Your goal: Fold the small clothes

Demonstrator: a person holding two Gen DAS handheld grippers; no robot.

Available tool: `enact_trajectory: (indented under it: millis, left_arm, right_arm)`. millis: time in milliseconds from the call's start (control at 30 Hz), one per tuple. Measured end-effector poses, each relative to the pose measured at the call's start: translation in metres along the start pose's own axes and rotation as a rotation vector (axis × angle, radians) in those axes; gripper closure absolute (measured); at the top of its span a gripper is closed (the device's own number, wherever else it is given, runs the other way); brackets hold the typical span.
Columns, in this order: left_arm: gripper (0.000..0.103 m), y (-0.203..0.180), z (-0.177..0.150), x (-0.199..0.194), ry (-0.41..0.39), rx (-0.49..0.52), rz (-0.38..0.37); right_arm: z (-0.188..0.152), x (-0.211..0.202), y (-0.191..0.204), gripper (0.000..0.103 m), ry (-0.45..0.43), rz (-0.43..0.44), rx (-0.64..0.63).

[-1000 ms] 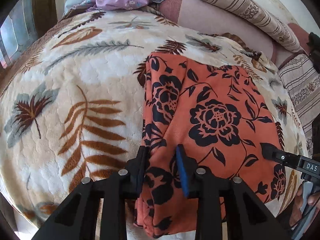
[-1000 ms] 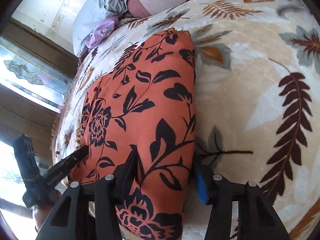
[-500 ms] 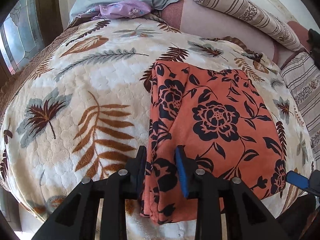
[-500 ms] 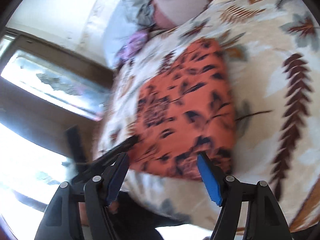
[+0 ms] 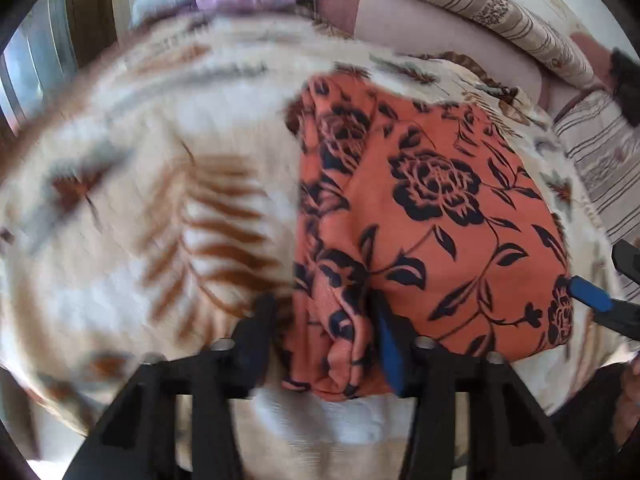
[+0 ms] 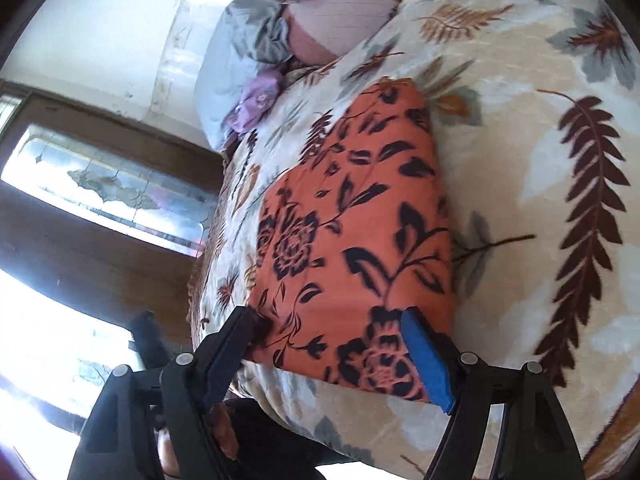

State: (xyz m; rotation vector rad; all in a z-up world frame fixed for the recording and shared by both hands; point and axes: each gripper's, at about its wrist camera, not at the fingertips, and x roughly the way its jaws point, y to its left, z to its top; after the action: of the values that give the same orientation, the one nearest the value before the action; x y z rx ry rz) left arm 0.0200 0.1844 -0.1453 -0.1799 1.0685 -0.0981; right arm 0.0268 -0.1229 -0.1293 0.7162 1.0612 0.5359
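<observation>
Release is what the left wrist view shows: the left tongs point(image 5: 320, 320) have just been opening, and the near left corner of the orange floral garment point(image 5: 432, 216) sits loosely bunched between jaws that no longer pinch it, where a second ago they stood narrow and clamped on that same edge. The garment lies as a folded rectangle on the leaf-patterned blanket point(image 5: 152, 200), its near edge close to the blanket's near border. The right tongs point(image 5: 592, 300) show at the garment's near right corner.

From the right wrist view, the right tongs point(image 6: 332, 344) have likewise been widening and now stand wide, hovering over the garment's point(image 6: 360, 220) near edge with nothing gripped; a second ago they were lower and closer in on the cloth. Judging by the flat, squared shape on the blanket point(image 6: 540, 160), this fold looks set down, with another fold or smoothing possibly left.
</observation>
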Motion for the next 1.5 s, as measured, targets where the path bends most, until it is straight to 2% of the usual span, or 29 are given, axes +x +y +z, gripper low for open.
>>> enact_trajectory:
  millis: [67,233,300,367,667,767,833,867,900,967,1000,1033,1067,1100,1133,1267,1367,1433,1467,1500]
  left_arm:
    - [0.056,-0.002,0.0,-0.009,-0.032,0.003,0.021]
    - [0.054,-0.006,0.008,-0.021,-0.043,-0.002,0.03]
    - [0.045,-0.007,0.018,-0.028,-0.063,-0.014,0.021]
    - [0.043,-0.008,0.029,-0.03,-0.081,-0.016,0.028]
    - [0.043,-0.012,0.056,-0.018,-0.082,-0.004,0.025]
    - [0.043,-0.013,0.06,-0.013,-0.084,-0.009,0.003]
    - [0.037,-0.012,0.06,-0.007,-0.082,-0.016,-0.023]
    - [0.027,-0.01,0.059,0.0,-0.074,-0.028,-0.045]
    - [0.023,-0.008,0.058,0.009,-0.068,-0.038,-0.054]
    - [0.022,-0.003,0.052,0.037,0.009,-0.053,-0.051]
    - [0.023,0.002,0.05,0.038,-0.021,-0.082,-0.099]
    - [0.024,0.004,0.051,0.038,-0.024,-0.086,-0.11]
    - [0.039,0.003,0.052,0.037,-0.021,-0.073,-0.126]
    - [0.057,-0.001,0.054,0.037,-0.005,-0.063,-0.182]
    - [0.058,-0.002,0.055,0.036,0.0,-0.064,-0.178]
    - [0.073,-0.014,0.06,0.023,-0.032,-0.014,-0.155]
    - [0.076,-0.023,0.064,0.011,-0.075,-0.006,-0.192]
    - [0.076,-0.035,0.067,0.007,-0.096,0.022,-0.191]
    - [0.075,-0.041,0.067,0.009,-0.093,0.022,-0.191]
    - [0.067,-0.043,0.067,0.016,-0.074,0.007,-0.186]
  right_arm:
    - [0.003,-0.006,-0.001,0.023,-0.013,-0.007,-0.005]
    - [0.016,-0.019,-0.014,0.023,-0.04,-0.045,-0.003]
    - [0.024,-0.016,-0.02,0.023,-0.05,-0.057,0.022]
    - [0.034,-0.01,-0.024,0.023,-0.05,-0.071,0.027]
    - [0.063,0.021,-0.036,0.023,-0.007,-0.092,0.039]
    - [0.067,0.031,-0.036,0.023,0.005,-0.094,0.037]
    - [0.07,0.04,-0.037,0.018,0.02,-0.097,0.037]
    - [0.071,0.046,-0.038,0.017,0.029,-0.101,0.036]
    - [0.071,0.052,-0.039,0.017,0.041,-0.104,0.033]
    - [0.071,0.065,-0.039,0.016,0.071,-0.109,0.021]
    - [0.07,0.069,-0.034,0.018,0.075,-0.118,-0.013]
    - [0.07,0.073,-0.027,0.032,0.086,-0.145,-0.067]
    - [0.069,0.077,-0.02,0.044,0.105,-0.176,-0.108]
    - [0.068,0.082,-0.014,0.05,0.121,-0.206,-0.144]
    - [0.068,0.083,-0.008,0.056,0.121,-0.228,-0.173]
    - [0.068,0.073,0.019,0.065,0.099,-0.272,-0.277]
    - [0.072,0.052,0.033,0.065,0.047,-0.282,-0.31]
    - [0.074,0.037,0.034,0.065,0.012,-0.296,-0.318]
    - [0.075,0.031,0.03,0.065,0.005,-0.293,-0.299]
    - [0.077,0.027,0.02,0.065,0.005,-0.288,-0.263]
